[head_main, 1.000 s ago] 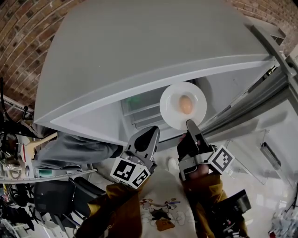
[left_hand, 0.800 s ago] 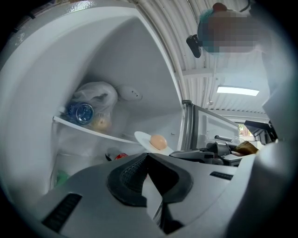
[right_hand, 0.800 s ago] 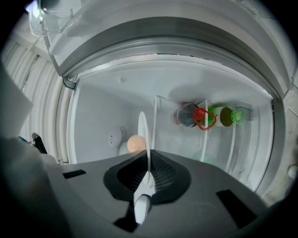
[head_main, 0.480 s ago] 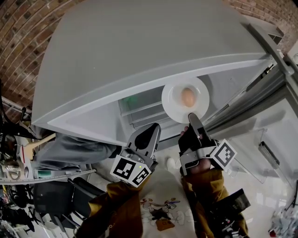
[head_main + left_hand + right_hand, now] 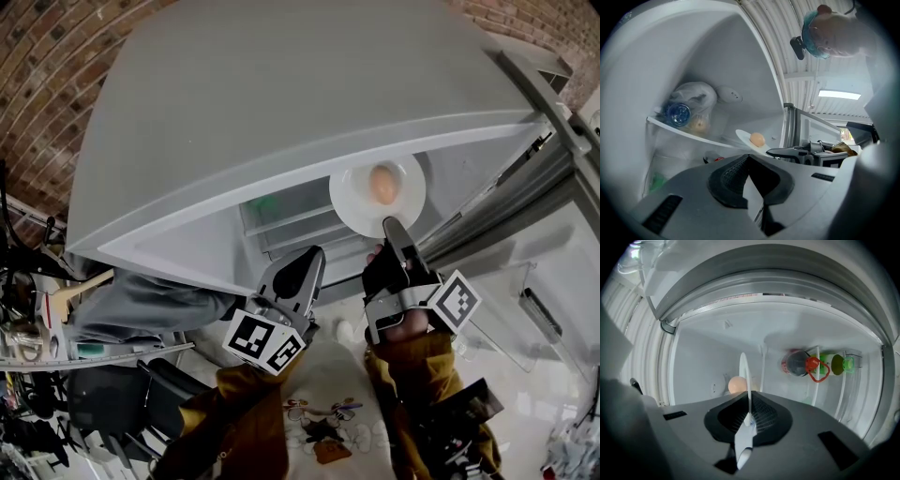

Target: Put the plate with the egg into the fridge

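A white plate (image 5: 377, 195) with a brown egg (image 5: 382, 184) on it hangs level at the open fridge's mouth, partly under the fridge's top edge (image 5: 309, 155). My right gripper (image 5: 393, 227) is shut on the plate's near rim. In the right gripper view the plate (image 5: 743, 376) stands edge-on between the pads of the right gripper (image 5: 748, 397), with the egg (image 5: 737, 385) just left of it. The left gripper (image 5: 302, 267) hovers below and left of the plate, shut on nothing. From the left gripper view I see its jaws (image 5: 748, 159), the plate (image 5: 746, 139) and the egg (image 5: 757, 138) over a fridge shelf (image 5: 689, 135).
A bagged bottle (image 5: 678, 114) lies on the shelf at the back left. A dark bottle with a red ring (image 5: 802, 363) and a green item (image 5: 838, 364) lie deeper inside. The open fridge door (image 5: 553, 202) stands at the right. Brick wall behind; clutter on the floor at left.
The right gripper has carried the plate with the egg up and farther in, under the fridge's top edge. The left gripper has stayed put.
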Demonstrator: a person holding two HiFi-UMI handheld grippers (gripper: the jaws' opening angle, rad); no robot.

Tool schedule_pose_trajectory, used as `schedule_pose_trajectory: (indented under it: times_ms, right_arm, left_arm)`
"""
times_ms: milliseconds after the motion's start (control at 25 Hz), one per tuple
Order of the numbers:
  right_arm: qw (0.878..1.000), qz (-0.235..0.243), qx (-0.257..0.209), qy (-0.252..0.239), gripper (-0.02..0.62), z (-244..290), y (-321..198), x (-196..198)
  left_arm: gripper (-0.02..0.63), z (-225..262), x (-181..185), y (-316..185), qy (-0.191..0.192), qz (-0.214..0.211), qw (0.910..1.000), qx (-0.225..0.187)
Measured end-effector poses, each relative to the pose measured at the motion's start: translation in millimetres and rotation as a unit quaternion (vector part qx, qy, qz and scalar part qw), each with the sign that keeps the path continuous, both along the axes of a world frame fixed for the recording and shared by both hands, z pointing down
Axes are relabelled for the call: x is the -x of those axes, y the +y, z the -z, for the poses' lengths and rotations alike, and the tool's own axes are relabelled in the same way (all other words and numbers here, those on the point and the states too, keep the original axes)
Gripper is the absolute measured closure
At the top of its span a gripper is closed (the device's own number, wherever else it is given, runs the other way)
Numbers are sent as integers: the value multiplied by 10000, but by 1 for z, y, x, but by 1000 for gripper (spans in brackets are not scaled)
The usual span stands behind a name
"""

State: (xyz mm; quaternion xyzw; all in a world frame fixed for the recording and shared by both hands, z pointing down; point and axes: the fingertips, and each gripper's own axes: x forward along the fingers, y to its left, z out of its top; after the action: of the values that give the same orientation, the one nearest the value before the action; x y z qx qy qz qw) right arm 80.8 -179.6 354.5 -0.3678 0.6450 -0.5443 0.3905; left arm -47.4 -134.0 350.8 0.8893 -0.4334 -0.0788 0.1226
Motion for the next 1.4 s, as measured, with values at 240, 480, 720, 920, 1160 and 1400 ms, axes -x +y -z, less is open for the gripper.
schedule_pose_trajectory:
  times_ms: [240, 480, 720, 920, 1160, 1400]
  right_arm:
    - [9999, -72, 49, -68, 578, 4, -10, -3]
    - [9999, -145, 31, -60, 578, 12, -21, -6]
    - [9998, -202, 2, -69, 578, 18, -33, -8]
    - [9997, -244, 65, -74, 578, 18, -43, -10]
    - [9994, -285, 135, -119, 578, 18, -54, -13]
    - [9993, -315, 177, -110, 578, 21, -66, -15]
  left_arm:
    - [600, 4, 0, -3, 26, 6, 10000, -48]
    - [600, 7, -2, -4, 59, 5, 9999, -87]
    - [600, 8, -2, -5, 63, 27, 9999, -110]
    - [598, 9, -2, -4, 59, 40, 9999, -116]
    - [600, 10, -1, -3, 63, 81, 9999, -123]
    - [600, 11, -2, -3, 91, 80, 9998, -127]
